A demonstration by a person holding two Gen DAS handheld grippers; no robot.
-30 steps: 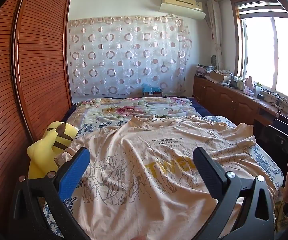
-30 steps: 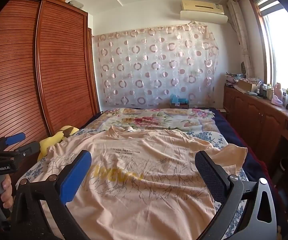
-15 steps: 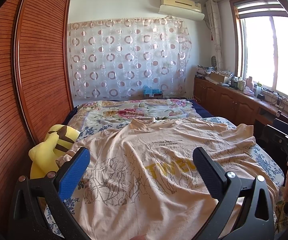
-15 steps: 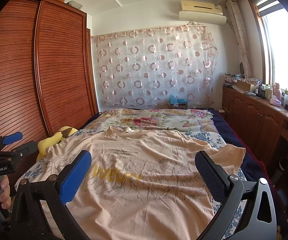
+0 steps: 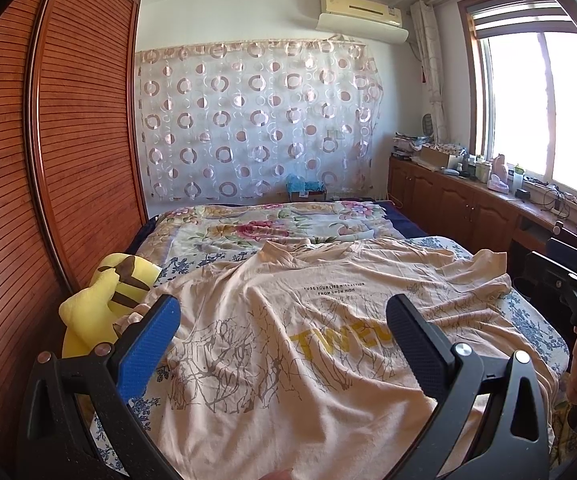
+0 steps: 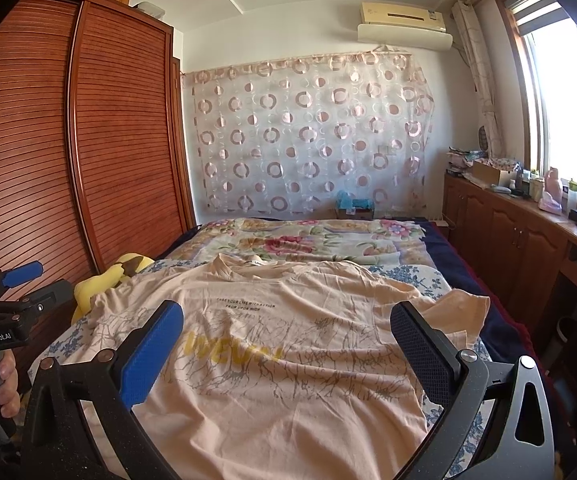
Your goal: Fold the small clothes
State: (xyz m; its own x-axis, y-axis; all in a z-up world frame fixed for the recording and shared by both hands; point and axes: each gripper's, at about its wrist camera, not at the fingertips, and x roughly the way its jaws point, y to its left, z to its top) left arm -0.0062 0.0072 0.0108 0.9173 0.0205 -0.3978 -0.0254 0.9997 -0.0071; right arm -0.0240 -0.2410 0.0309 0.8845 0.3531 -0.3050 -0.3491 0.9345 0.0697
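Peach T-shirt point(image 5: 288, 344) lies spread flat, unfolded, on the bed point(image 5: 272, 228) beside a yellow plush toy point(image 5: 104, 300); both grippers' jaws gape empty above its hem, folding not begun

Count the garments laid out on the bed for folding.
1: a peach T-shirt spread flat, print up, across the near half of the bed, collar toward the far end. Others could be hidden beneath it.

The T-shirt point(image 5: 328, 320) lies spread on the bed point(image 5: 536, 320) — plush toy point(image 5: 104, 300) at its left, cabinets point(image 5: 456, 208) right.
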